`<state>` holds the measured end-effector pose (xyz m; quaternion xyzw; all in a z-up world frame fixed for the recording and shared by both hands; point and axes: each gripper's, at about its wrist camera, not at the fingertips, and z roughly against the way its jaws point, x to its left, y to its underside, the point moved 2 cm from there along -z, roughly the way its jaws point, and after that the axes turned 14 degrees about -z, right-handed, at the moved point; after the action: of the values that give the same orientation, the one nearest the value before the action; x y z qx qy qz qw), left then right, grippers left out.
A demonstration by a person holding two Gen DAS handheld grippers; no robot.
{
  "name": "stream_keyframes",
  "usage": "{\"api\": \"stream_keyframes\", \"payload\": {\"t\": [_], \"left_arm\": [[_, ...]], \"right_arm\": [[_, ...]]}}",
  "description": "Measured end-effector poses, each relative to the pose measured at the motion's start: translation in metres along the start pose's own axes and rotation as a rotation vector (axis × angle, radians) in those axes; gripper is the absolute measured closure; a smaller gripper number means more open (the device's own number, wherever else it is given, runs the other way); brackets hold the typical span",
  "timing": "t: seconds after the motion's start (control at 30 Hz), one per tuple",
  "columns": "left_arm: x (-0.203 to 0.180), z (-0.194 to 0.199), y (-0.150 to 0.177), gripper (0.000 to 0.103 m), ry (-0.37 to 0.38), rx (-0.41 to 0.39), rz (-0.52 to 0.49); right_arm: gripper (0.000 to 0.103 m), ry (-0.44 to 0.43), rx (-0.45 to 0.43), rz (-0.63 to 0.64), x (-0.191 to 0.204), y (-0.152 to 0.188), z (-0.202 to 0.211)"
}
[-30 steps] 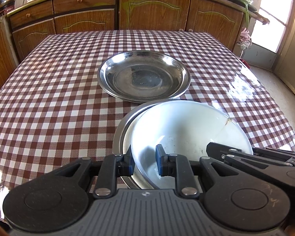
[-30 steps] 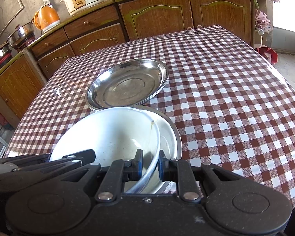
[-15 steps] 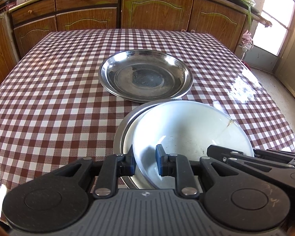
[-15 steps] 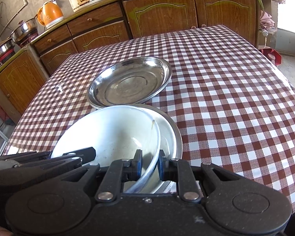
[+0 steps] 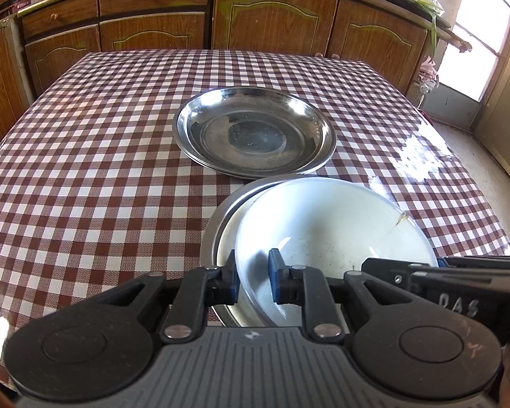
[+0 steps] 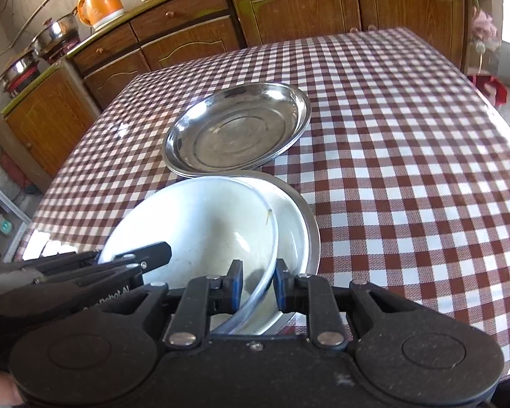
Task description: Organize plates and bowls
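The white bowl (image 5: 333, 231) sits in the lower centre of both views, tilted inside a steel-rimmed plate (image 5: 217, 227) on the checked tabletop (image 5: 85, 170). The left claw (image 5: 253, 280) is clamped narrow on the bowl's left rim. The right claw (image 6: 258, 287) straddles the opposite rim; its jaws have just been opening slightly, the rim between them, and whether the pads press on it cannot be told.

Judged step: a two-handed handling of the bowl at the plate. Lifting or setting down cannot be determined.

The next move calls for both claws acting together and level, since a cracked-looking mark shows at the rim (image 5: 403, 218).

Count: one white bowl; one plate beneath it; one stack of steel plates (image 5: 255, 136) just beyond, at frame centre, showing at least two rims. Two claws.
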<state>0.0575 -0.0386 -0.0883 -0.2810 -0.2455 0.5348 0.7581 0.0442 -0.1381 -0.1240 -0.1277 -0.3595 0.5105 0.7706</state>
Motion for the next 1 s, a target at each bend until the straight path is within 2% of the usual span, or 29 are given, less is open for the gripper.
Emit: {"api": "stream_keyframes", "payload": {"t": [0.1,0.27,0.73,0.77,0.8,0.83,1.0], "left_arm": [[0.0,-0.001,-0.001,0.084,-0.001,-0.002,0.005],[0.002,-0.001,-0.002,0.084,0.012,-0.007,0.032],[-0.002,-0.001,-0.001,0.084,0.019,-0.011,0.02],[-0.003,0.0,-0.002,0.083,0.021,-0.02,0.02],[-0.004,0.002,-0.003,0.082,0.006,-0.025,0.012],[-0.004,0.002,-0.003,0.079,0.002,-0.025,0.009],[-0.001,0.004,-0.002,0.08,0.019,-0.028,0.022]], "right_arm": [[0.078,0.008,-0.004,0.008,0.001,-0.001,0.0],[0.078,0.047,-0.032,0.106,0.01,0.003,-0.008],[0.076,0.041,-0.007,0.124,0.01,-0.011,-0.012],[0.073,0.045,-0.015,0.134,0.011,-0.011,-0.01],[0.063,0.054,-0.035,0.145,0.011,-0.012,-0.007],[0.059,0.06,-0.05,0.156,0.012,-0.014,-0.003],[0.056,0.046,-0.066,0.141,0.007,-0.017,0.006]]}}
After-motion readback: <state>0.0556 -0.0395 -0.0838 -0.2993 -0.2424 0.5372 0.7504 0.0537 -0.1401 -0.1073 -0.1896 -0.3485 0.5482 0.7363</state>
